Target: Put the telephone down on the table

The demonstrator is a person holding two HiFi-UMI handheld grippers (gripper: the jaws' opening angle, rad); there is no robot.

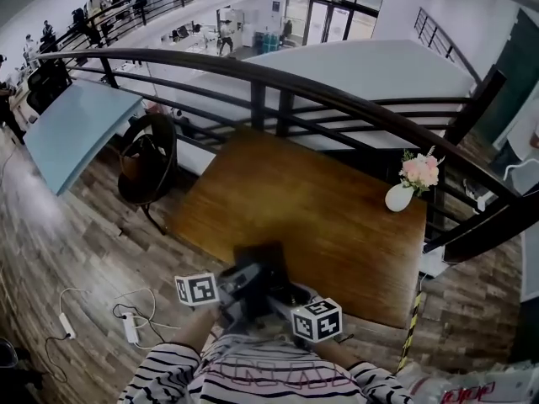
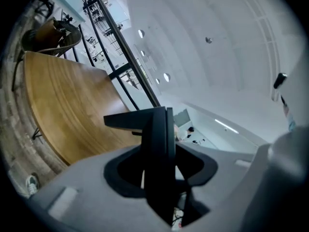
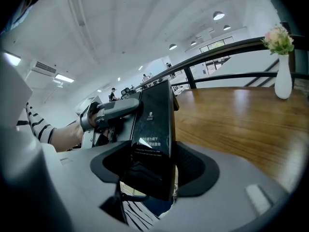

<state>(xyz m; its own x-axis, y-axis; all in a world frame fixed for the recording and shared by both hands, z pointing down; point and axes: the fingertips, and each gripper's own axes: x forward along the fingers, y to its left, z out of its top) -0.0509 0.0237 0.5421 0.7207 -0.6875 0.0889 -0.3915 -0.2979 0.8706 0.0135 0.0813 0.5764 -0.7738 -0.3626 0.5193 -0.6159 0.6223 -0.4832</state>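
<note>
1. table [image 1: 337, 217]: wood, smooth, satin sheen, grain visible.
2. telephone [image 3: 153, 129]: black plastic, glossy face, picks up reflections.
3. vase [image 3: 284, 83]: white, smooth, glossy.
4. railing [image 1: 258, 103]: dark metal, dull finish.
5. floor [image 1: 84, 251]: wood planks, grainy, matt.
6. sleeve [image 3: 43, 132]: striped cloth, soft knit look.

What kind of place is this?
Likely an upstairs balcony in a big office hall: a dark railing curves behind the wooden table with its vase of pink flowers, and people stand on a floor below.
</note>
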